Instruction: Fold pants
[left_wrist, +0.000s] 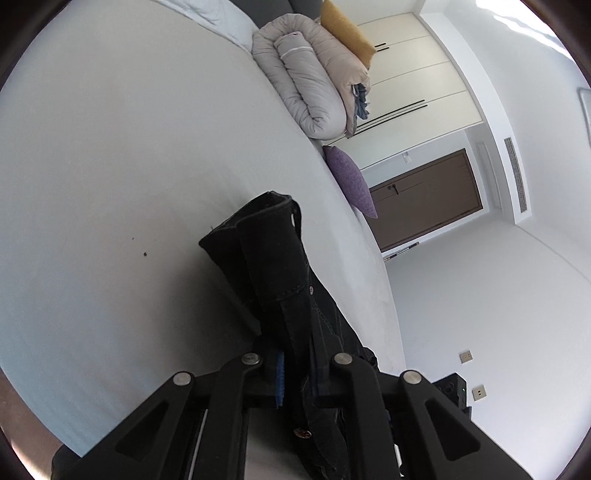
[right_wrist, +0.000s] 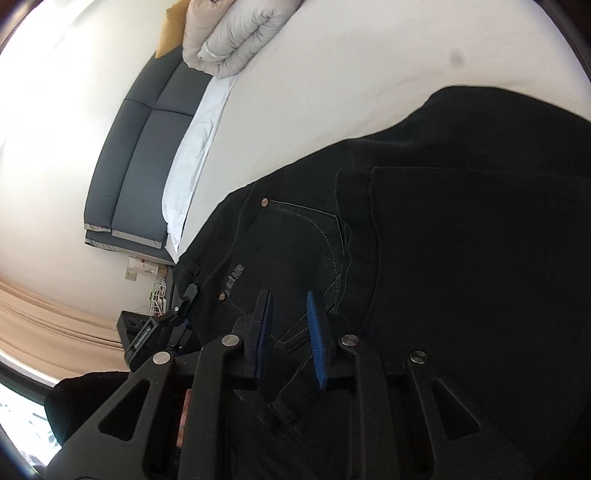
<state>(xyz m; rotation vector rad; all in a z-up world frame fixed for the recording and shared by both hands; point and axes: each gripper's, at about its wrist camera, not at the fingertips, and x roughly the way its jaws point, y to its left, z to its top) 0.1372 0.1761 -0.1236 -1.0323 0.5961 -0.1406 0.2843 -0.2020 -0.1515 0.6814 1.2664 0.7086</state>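
**Ana:** Left wrist view first: the left gripper (left_wrist: 295, 373) is clamped on a bunched fold of the black jeans (left_wrist: 273, 266), denim pinched between its blue ribbed pad and the other finger. The waistband end stands up and away from the camera, so the long axis of that held part runs straight out along the fingers, above the white bed sheet (left_wrist: 129, 166).

**Ben:** And on the right wrist view?

**Ana:** The right gripper (right_wrist: 290, 339) is spread, both blue pads showing with a gap between them, nothing pinched. It sits just over the jeans (right_wrist: 461, 258) near the front pocket, where pale curved stitching and copper rivets show. The cloth lies flat on the sheet (right_wrist: 332, 74), spreading from lower left towards the right edge; its ends are out of frame.

**Ben:** Textures?

**Ana:** Heavy matte denim with raised seams and a belt loop. The sheet is smooth. At the head of the bed, a puffy grey quilted duvet (left_wrist: 310, 81) is rolled up, with a mustard cushion (left_wrist: 345, 31) behind it and a nubbly purple cushion (left_wrist: 352, 181) at the bed's edge.
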